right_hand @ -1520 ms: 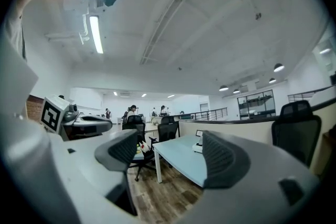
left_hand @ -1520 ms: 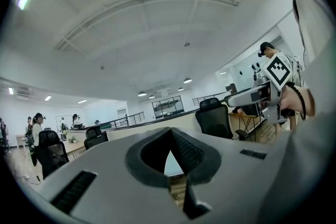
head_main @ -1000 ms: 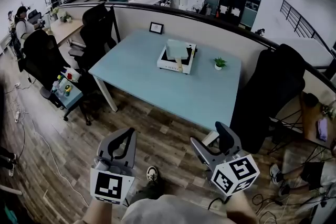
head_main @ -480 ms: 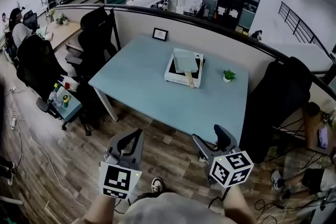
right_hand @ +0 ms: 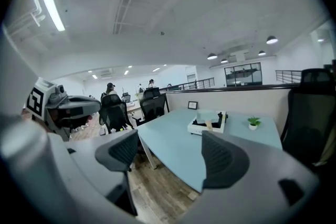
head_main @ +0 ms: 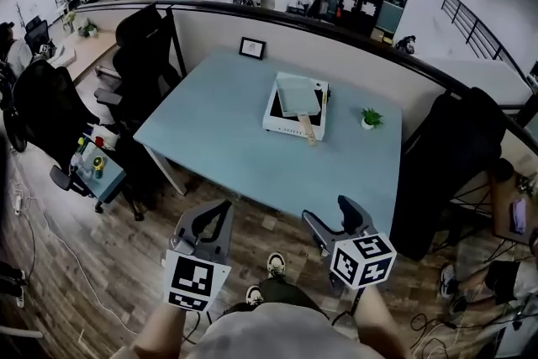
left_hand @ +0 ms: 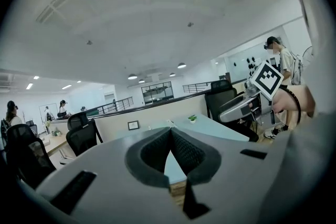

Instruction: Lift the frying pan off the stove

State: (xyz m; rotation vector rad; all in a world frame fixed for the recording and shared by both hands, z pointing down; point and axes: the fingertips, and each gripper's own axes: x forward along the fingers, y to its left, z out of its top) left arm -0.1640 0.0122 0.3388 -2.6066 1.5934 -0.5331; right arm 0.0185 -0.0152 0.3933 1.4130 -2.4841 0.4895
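Well across the wood floor (head_main: pixel 101 265), the pale blue table (head_main: pixel 227 130) carries a white stove (head_main: pixel 277 124), with the square frying pan (head_main: pixel 294 94) sitting on top. Nearer me, the left gripper (head_main: pixel 214 214) has its jaws clenched on nothing, while the right gripper (head_main: pixel 328 213) has its jaws spread, empty.

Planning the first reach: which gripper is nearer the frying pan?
Right. The right gripper hangs off the near edge of the table, roughly in line with the frying pan; the left gripper hangs farther left, also short of the table.
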